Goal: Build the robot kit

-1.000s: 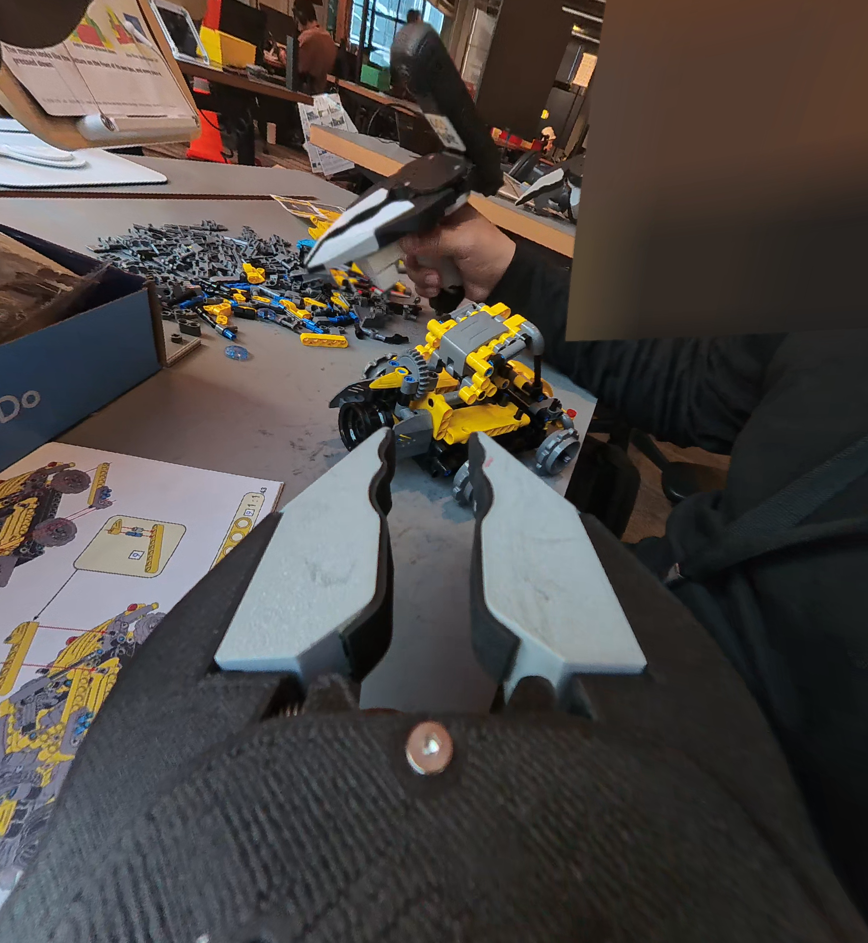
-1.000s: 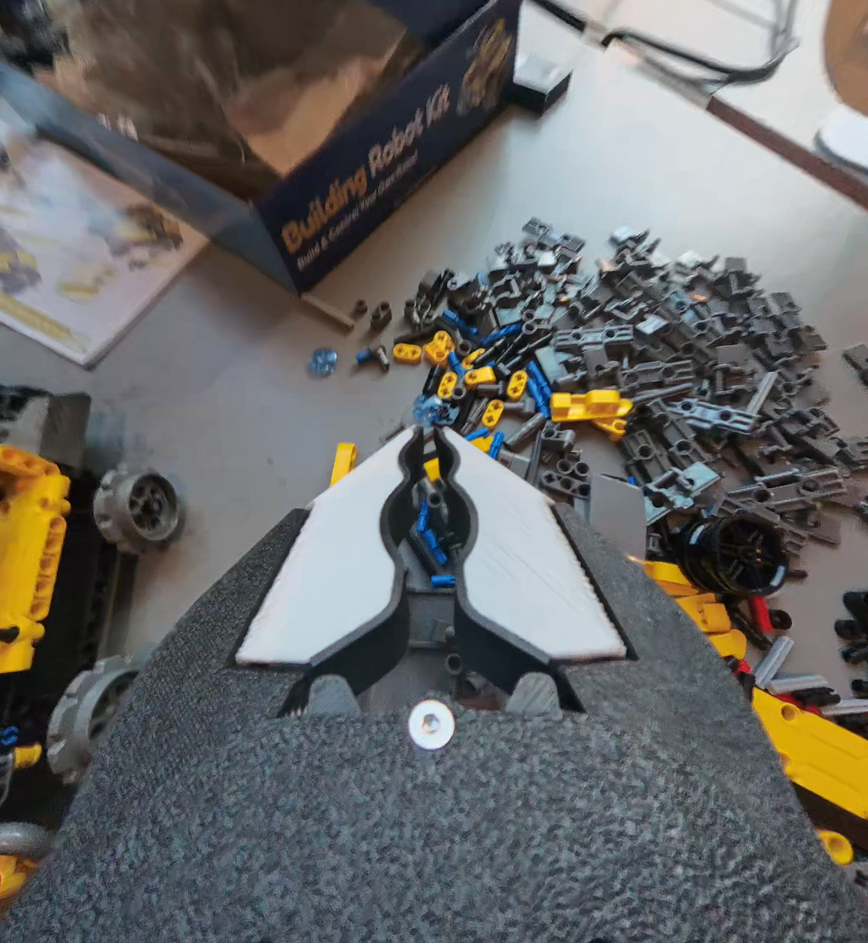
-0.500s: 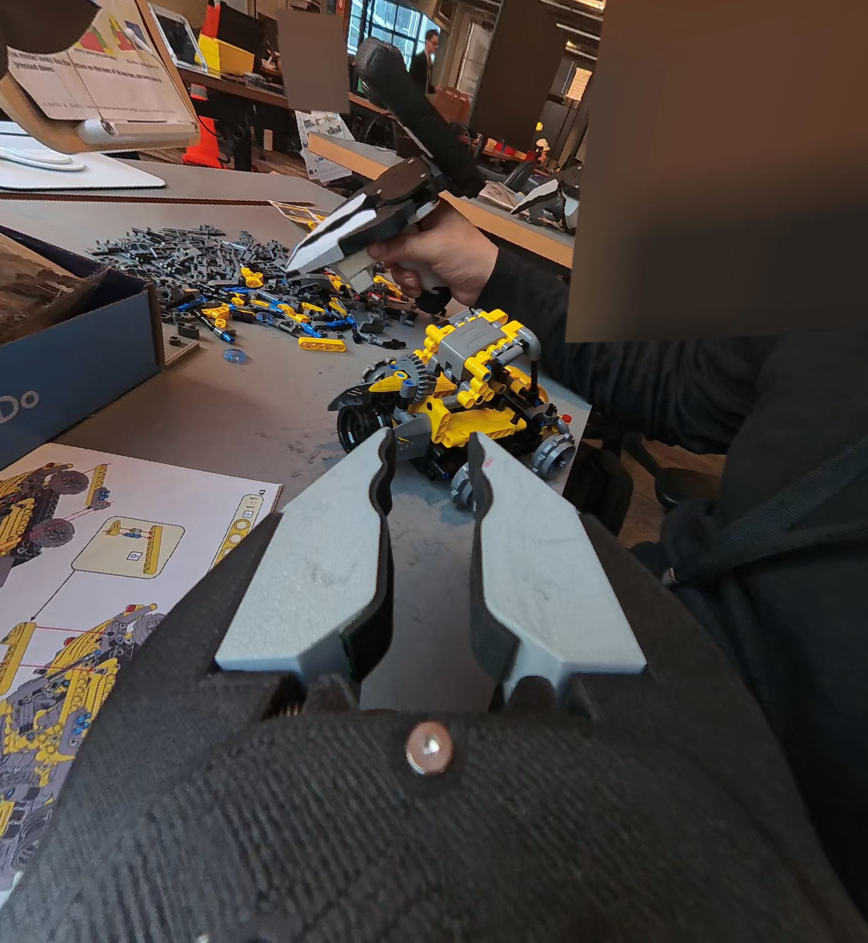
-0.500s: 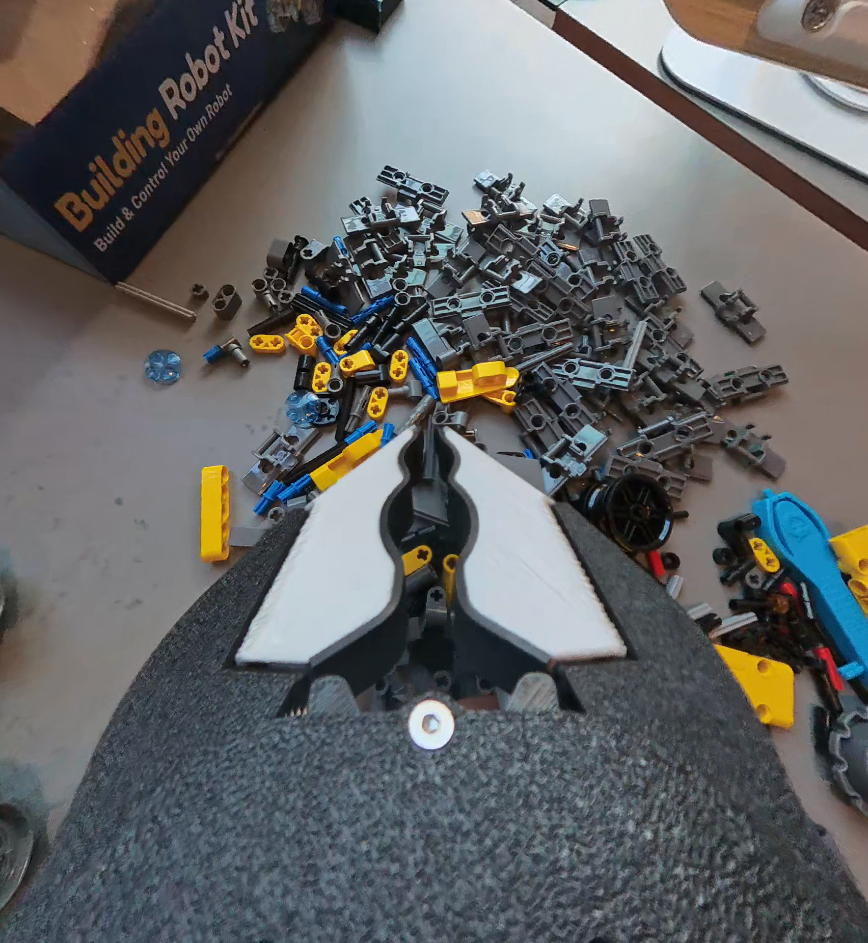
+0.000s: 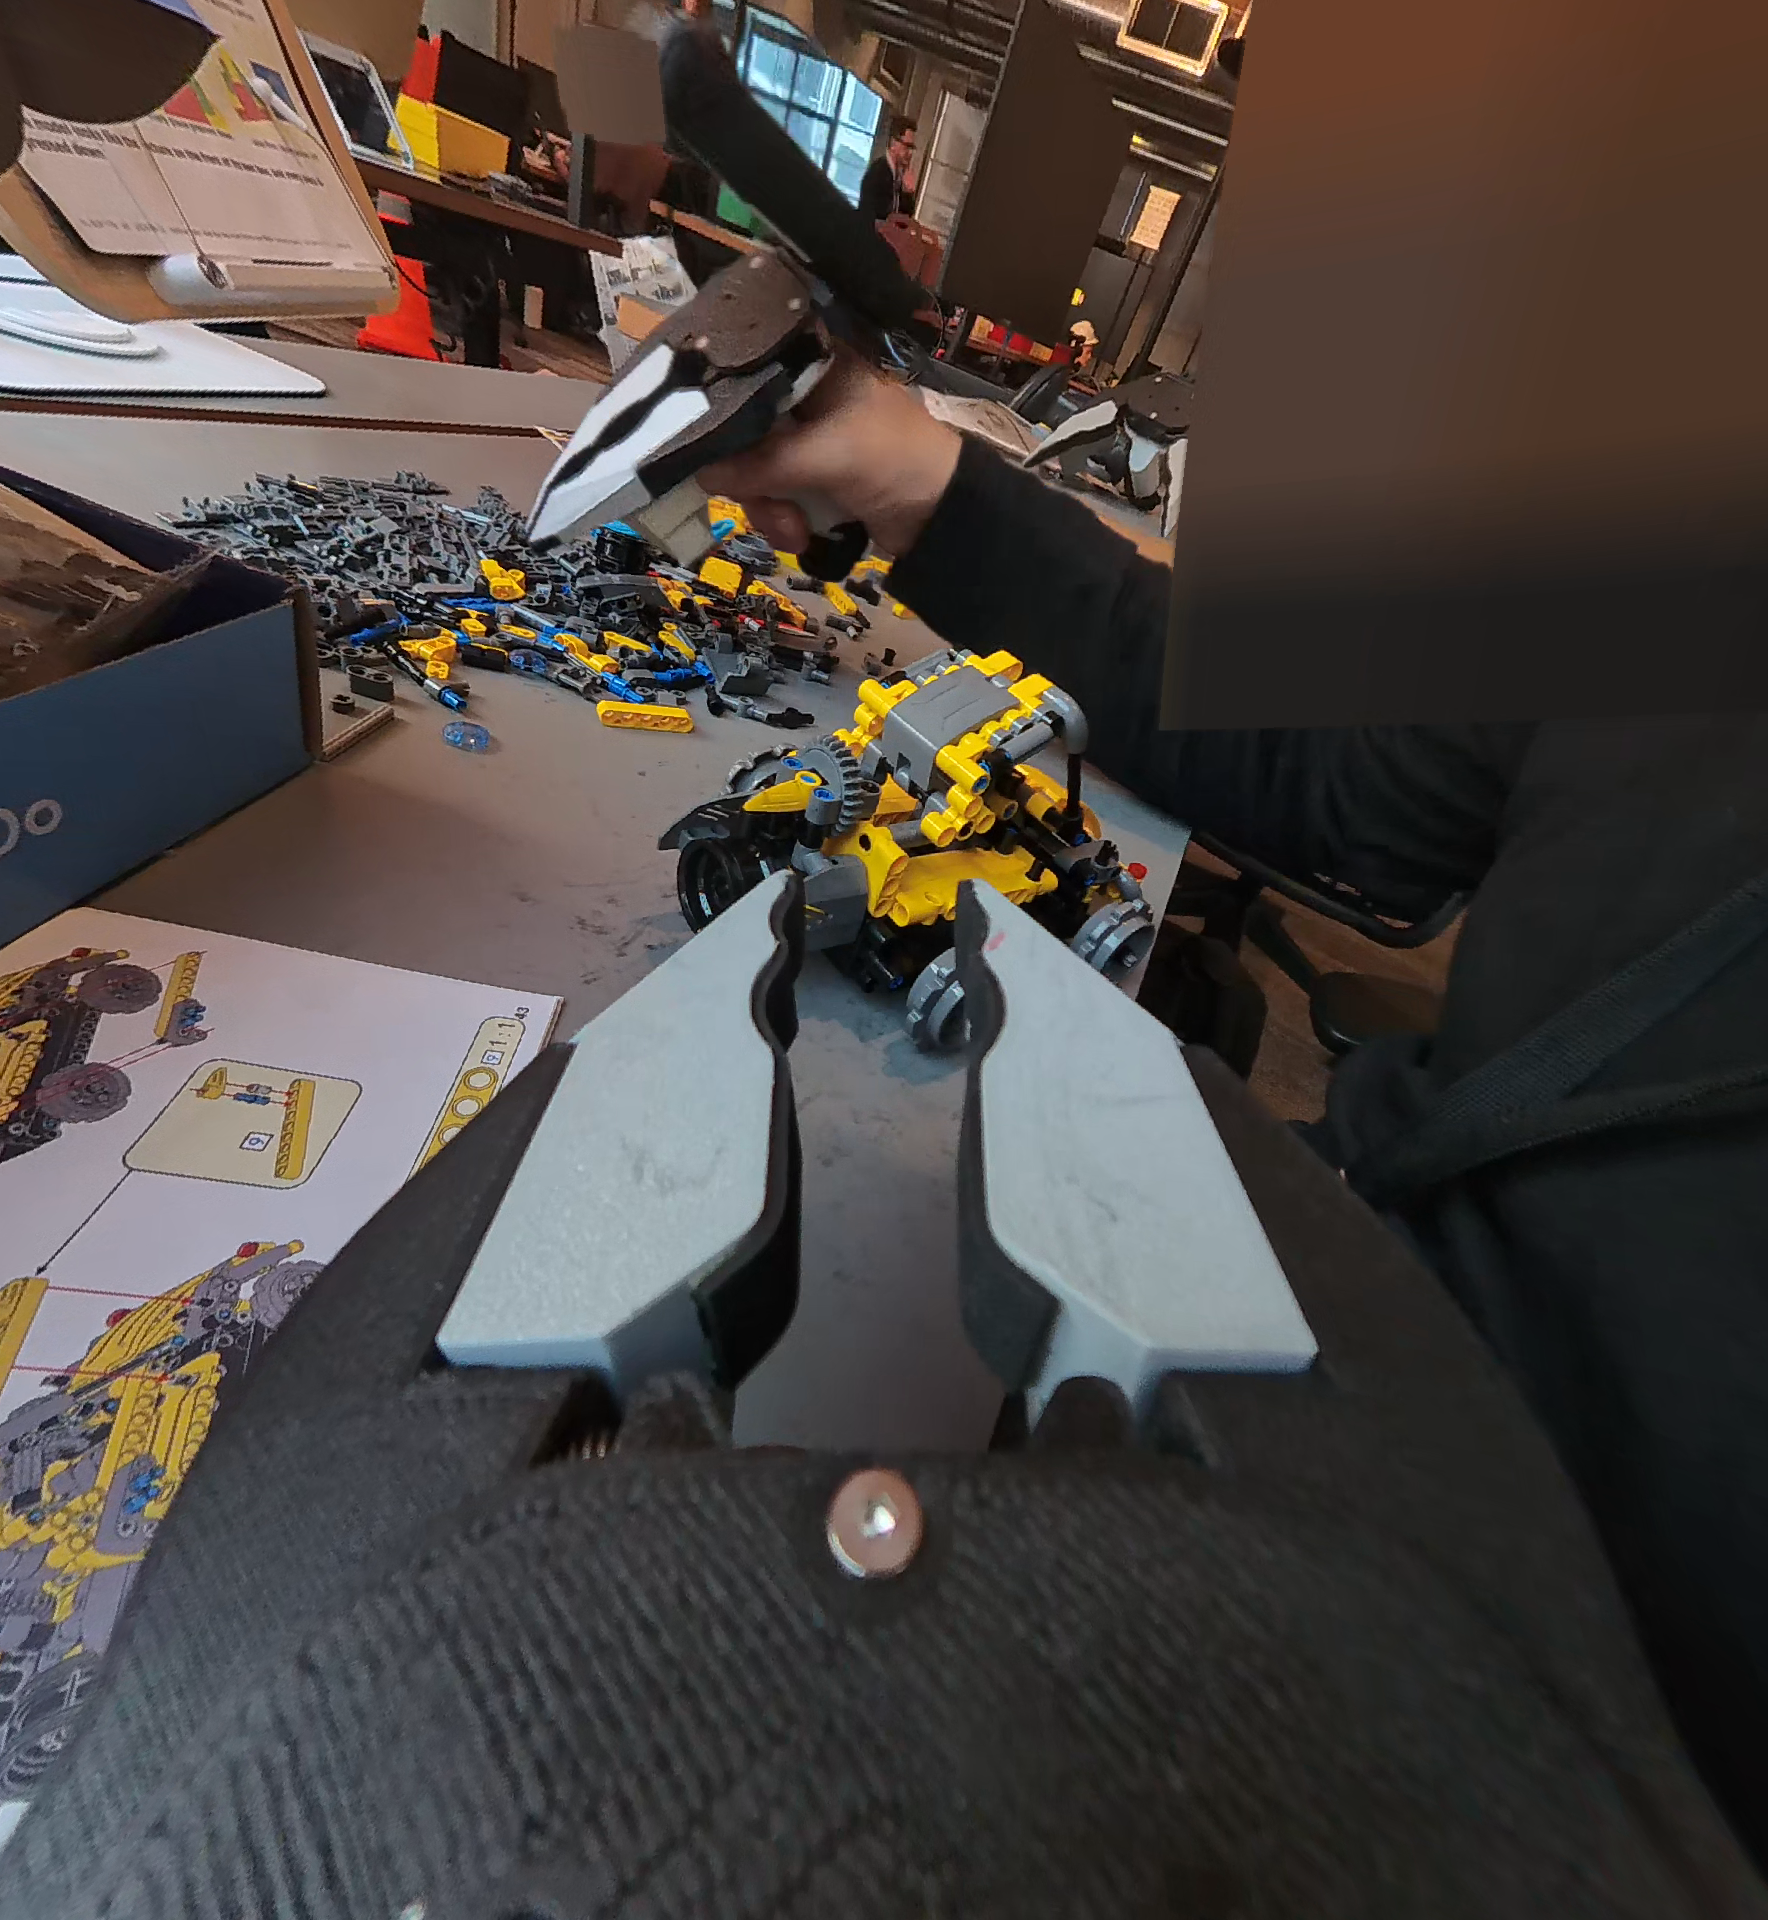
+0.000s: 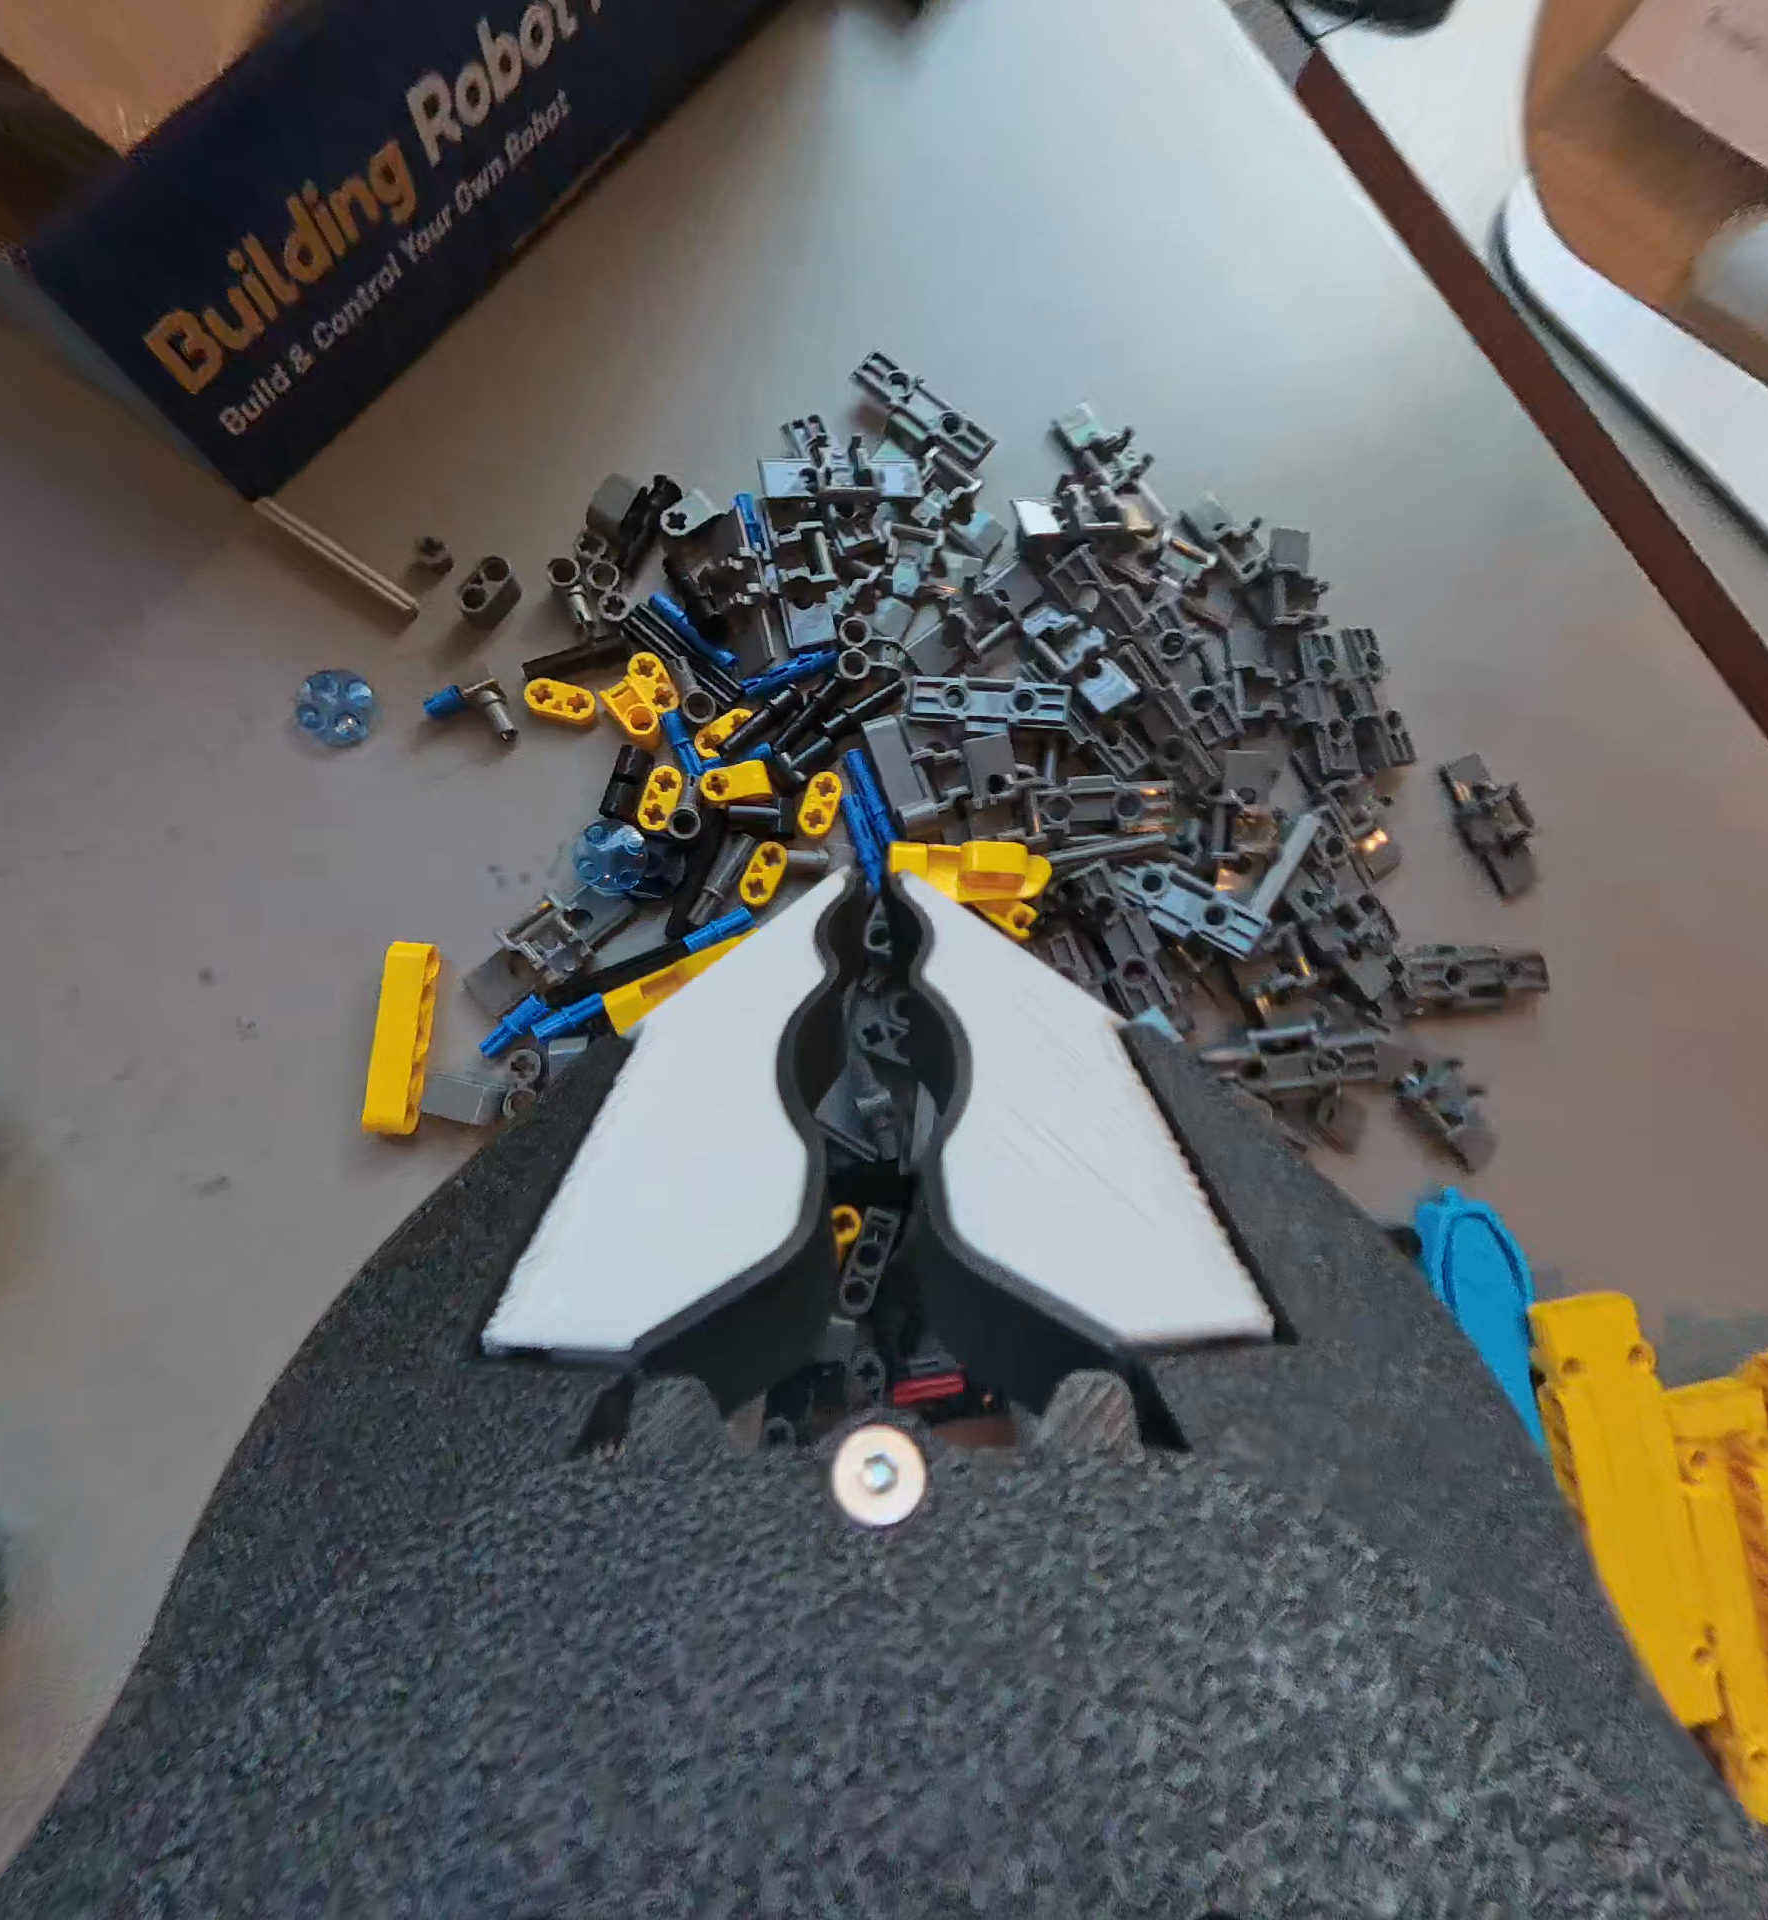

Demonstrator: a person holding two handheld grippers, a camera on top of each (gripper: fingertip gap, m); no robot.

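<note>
right gripper nearly closed, apparently above parts pile

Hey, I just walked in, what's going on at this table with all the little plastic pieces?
A person holds a gripper in each hand. The right gripper, nearly shut and empty, hovers over a pile of building pieces beside a blue box. The left gripper, open and empty, points at a partly built yellow vehicle, near an instruction sheet.

Left gripper fingers apart, near yellow vehicle model.
</note>
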